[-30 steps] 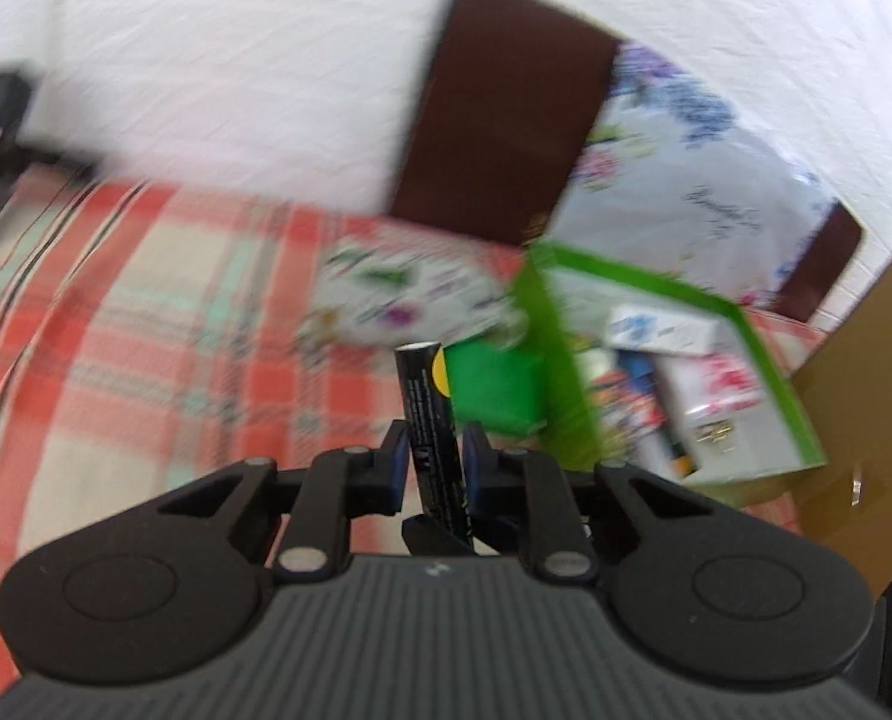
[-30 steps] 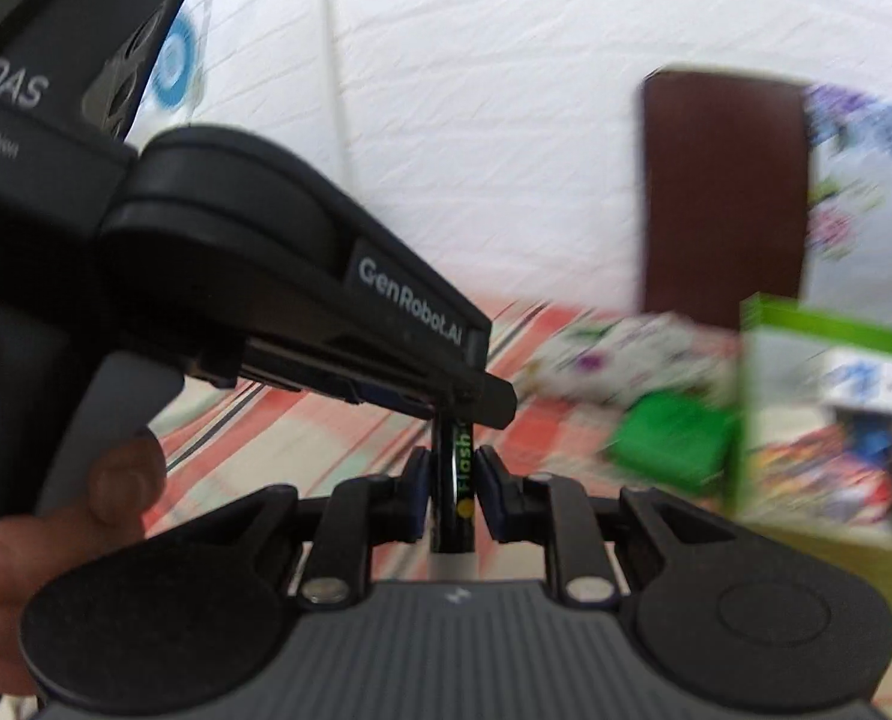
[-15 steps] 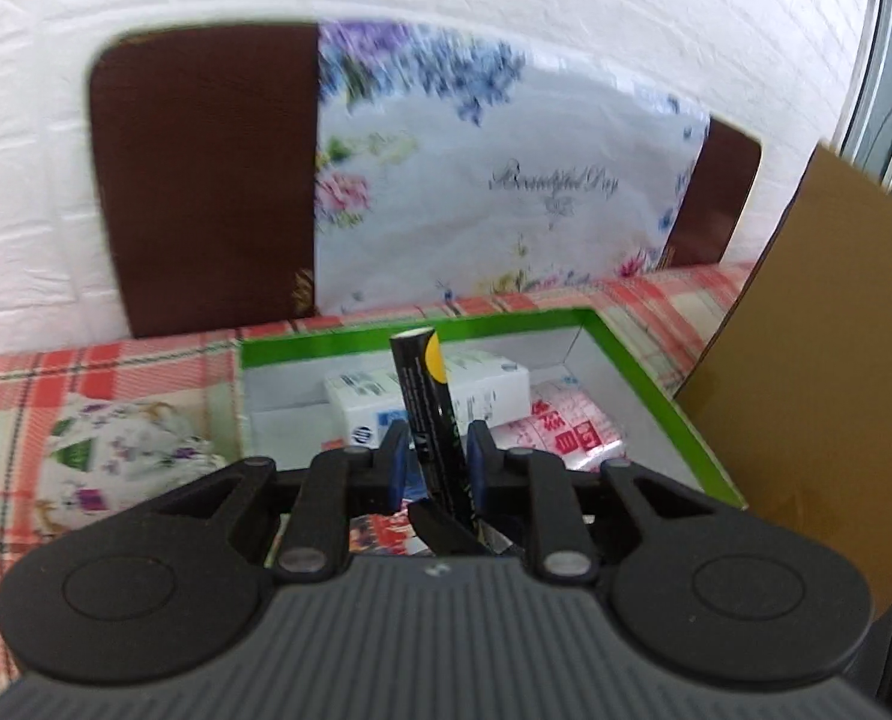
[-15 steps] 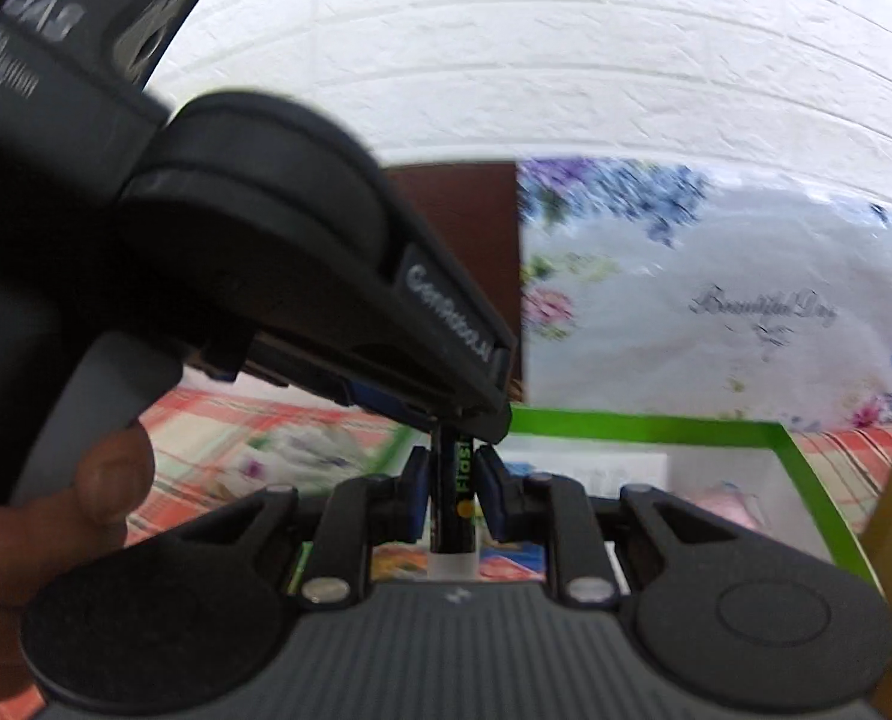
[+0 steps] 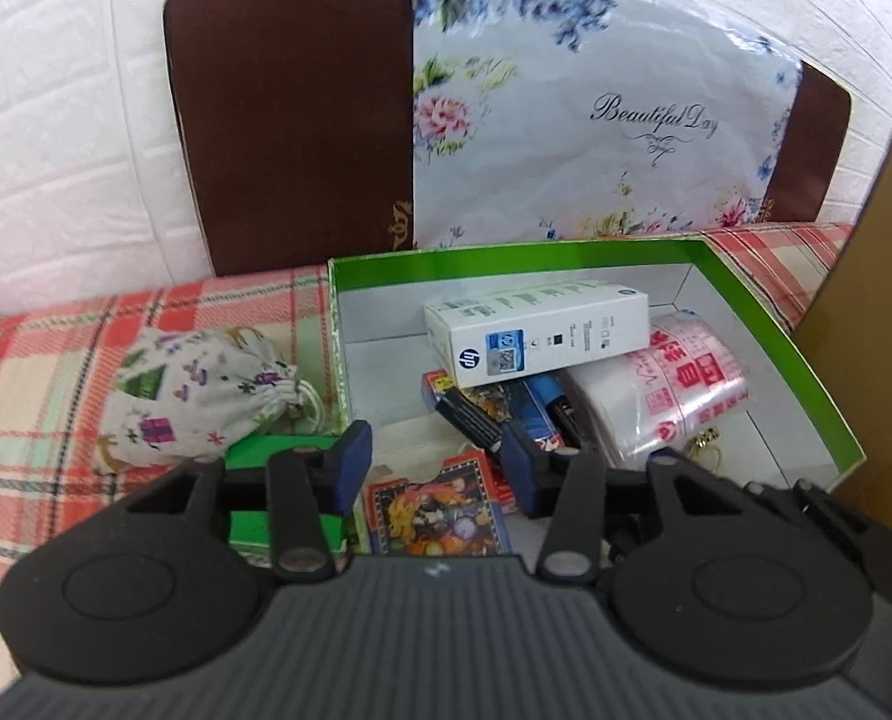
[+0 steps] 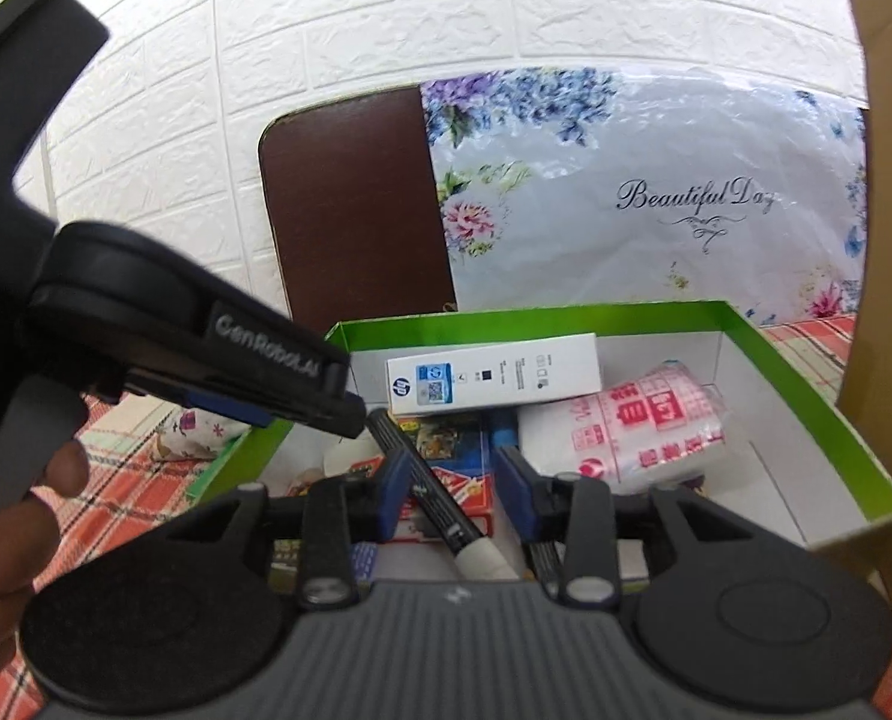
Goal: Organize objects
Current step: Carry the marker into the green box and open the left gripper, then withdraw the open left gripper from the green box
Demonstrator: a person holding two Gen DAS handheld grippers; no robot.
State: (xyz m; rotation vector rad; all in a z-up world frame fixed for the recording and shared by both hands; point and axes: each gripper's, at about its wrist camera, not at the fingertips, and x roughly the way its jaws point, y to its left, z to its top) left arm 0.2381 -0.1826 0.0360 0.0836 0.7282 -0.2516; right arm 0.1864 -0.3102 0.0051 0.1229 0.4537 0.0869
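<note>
A green box (image 5: 764, 324) with a white inside stands on the plaid cloth and holds a white HP carton (image 5: 536, 330), a pink-printed roll (image 5: 674, 396), card packs (image 5: 440, 510) and more. A black tube with a white cap (image 6: 428, 492) lies loose and tilted between the jaws of my open right gripper (image 6: 449, 483) above the box (image 6: 830, 420). It also shows in the left wrist view (image 5: 470, 420). My left gripper (image 5: 434, 462) is open and empty over the box's front left corner; it also shows in the right wrist view (image 6: 350, 405).
A floral drawstring pouch (image 5: 200, 396) and a small green box (image 5: 266, 480) lie left of the box. A brown headboard with a flowered bag (image 5: 596, 120) stands behind. A cardboard panel (image 5: 878, 300) rises at the right.
Both grippers swung over the green box and opened. The black tube they held together has been let go and now lies tilted, loose between the right jaws.
</note>
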